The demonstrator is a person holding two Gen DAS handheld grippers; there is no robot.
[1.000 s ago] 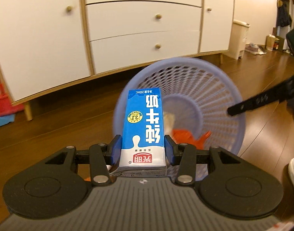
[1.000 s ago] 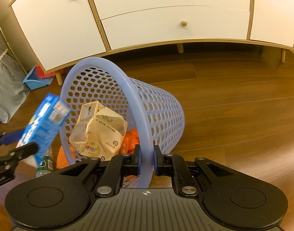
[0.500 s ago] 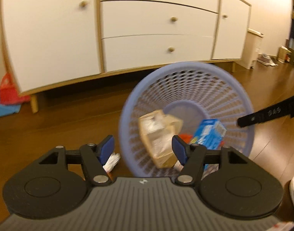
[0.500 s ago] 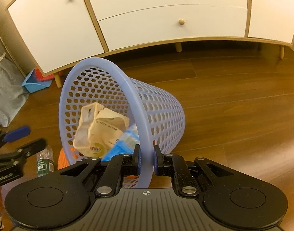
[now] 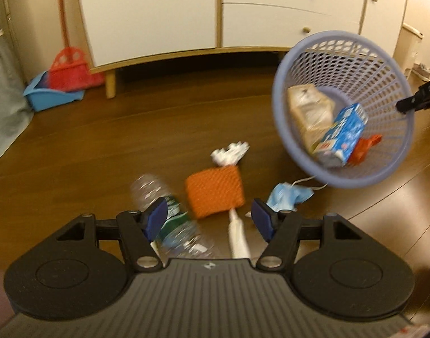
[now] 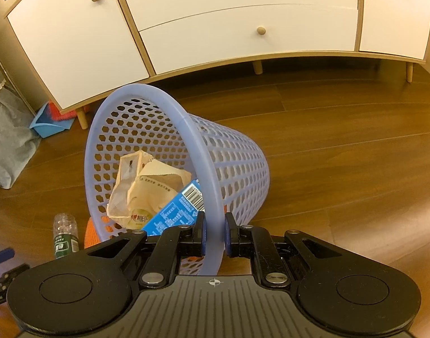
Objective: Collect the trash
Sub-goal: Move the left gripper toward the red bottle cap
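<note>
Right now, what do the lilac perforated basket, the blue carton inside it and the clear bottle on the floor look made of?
Lilac perforated basket: moulded plastic, matte, judging by its uniform hexagonal holes and smooth rim. Blue carton: probably coated paperboard, with sharp folded edges and a printed barcode. Clear bottle: likely thin transparent plastic, ribbed, with a green label; the left view blurs it.

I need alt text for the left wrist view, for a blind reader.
Open left tongs hover over floor trash: an orange sponge, a plastic bottle and a blue mask. At right, a tilted lilac basket holds a milk carton.
</note>
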